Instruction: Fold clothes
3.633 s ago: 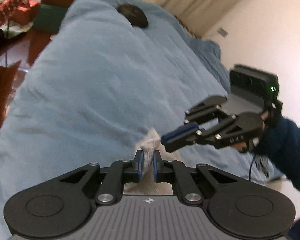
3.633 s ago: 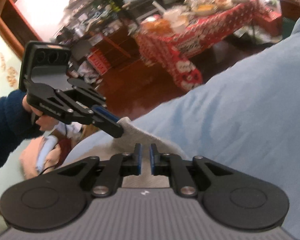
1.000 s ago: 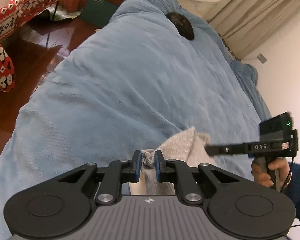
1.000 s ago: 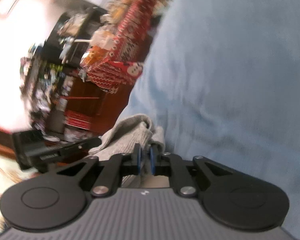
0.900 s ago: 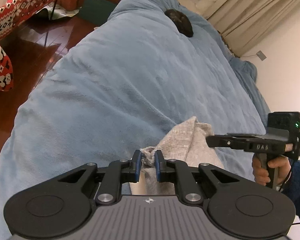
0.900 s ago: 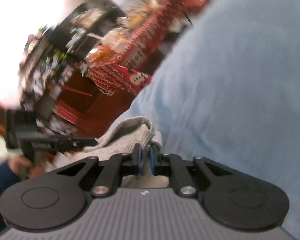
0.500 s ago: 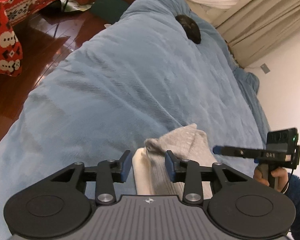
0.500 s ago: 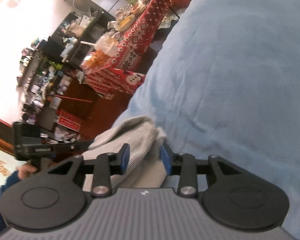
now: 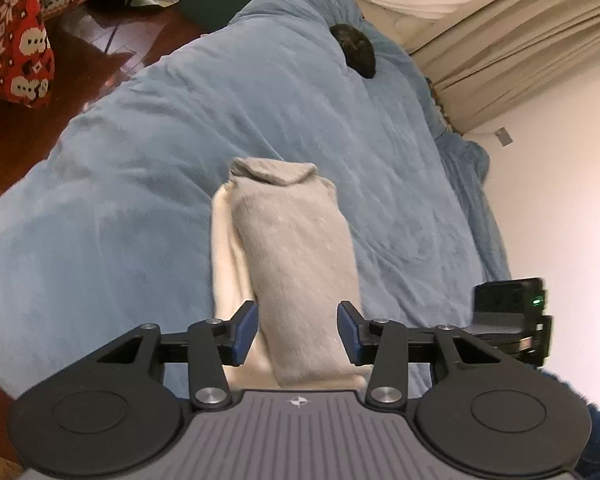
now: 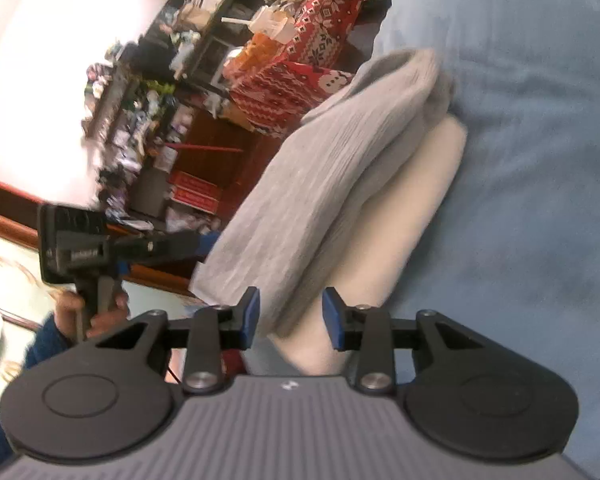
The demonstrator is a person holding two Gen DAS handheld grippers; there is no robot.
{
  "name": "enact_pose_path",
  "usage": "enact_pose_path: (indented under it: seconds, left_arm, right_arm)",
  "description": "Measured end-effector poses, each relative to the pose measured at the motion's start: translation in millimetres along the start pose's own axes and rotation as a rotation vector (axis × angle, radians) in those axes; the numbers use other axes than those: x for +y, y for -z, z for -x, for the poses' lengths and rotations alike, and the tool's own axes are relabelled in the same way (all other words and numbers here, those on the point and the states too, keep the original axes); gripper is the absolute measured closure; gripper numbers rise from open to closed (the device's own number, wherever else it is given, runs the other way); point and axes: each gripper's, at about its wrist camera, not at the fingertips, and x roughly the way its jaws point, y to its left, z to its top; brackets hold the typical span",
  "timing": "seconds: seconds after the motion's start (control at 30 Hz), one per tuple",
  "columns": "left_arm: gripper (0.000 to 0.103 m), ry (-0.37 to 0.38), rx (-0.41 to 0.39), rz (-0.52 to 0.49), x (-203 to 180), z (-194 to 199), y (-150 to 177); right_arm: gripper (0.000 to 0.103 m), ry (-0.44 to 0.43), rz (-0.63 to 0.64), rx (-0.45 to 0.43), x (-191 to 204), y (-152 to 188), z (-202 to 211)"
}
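Blue bed (image 9: 148, 184) fills my view; the folded grey garment (image 9: 296, 248) lies on it over a cream layer (image 9: 224, 248). This fold looks laid. My left tongs (image 9: 297, 328) are opening, my right tongs (image 10: 291, 314) parted, both gripping nothing. Next, I'd regrip for another fold.

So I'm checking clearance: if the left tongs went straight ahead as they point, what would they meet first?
Probably the folded grey garment, lying between the opening left tongs on the blue duvet; depth is unclear.
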Motion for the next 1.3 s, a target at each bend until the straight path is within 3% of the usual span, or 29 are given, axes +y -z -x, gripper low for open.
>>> enact_pose_path:
  seconds: [0.27,0.3,0.33,0.37,0.6,0.73,0.87,0.97,1.1,1.23,1.3]
  left_arm:
    - [0.057,-0.023,0.055,-0.014,-6.8,-20.9,15.2]
    - [0.065,-0.031,0.064,-0.020,-7.2,-24.8,16.8]
    - [0.072,-0.043,0.071,-0.025,-7.3,-28.4,18.3]
    - [0.083,-0.062,0.077,-0.024,-6.9,-30.4,19.3]
    - [0.087,-0.052,0.050,-0.079,-16.4,-6.6,26.4]
    - [0.087,-0.057,0.064,-0.042,-5.0,-17.1,31.4]
    - [0.081,-0.036,0.059,-0.031,-3.0,-19.3,33.0]
    - [0.070,-0.064,0.047,-0.045,-7.2,-13.1,32.0]
    - [0.066,-0.101,0.023,-0.080,-23.0,1.9,36.6]
    - [0.066,-0.127,-0.027,-0.126,-49.7,16.3,50.0]
    - [0.064,-0.138,-0.053,-0.178,-70.5,18.9,58.9]
  right_arm:
    - [0.066,-0.019,-0.159,-0.076,-5.2,21.7,-35.7]
    - [0.069,-0.013,-0.153,-0.080,-2.8,22.1,-40.1]
    - [0.085,-0.002,-0.144,-0.084,-1.2,23.2,-43.9]
    - [0.086,0.008,-0.140,-0.090,0.1,25.1,-45.4]
    - [0.089,0.015,-0.072,-0.103,22.9,39.8,-39.6]
    - [0.088,0.032,-0.078,-0.074,13.3,47.3,-32.5]
    - [0.081,0.017,-0.101,-0.078,4.3,51.5,-25.6]
    - [0.072,0.034,-0.045,-0.094,9.9,52.7,-13.9]
    - [0.069,0.053,0.022,-0.122,14.3,58.1,20.7]
    - [0.061,0.133,0.122,-0.175,21.9,68.7,70.9]
    - [0.051,0.189,0.178,-0.208,27.7,75.9,96.9]
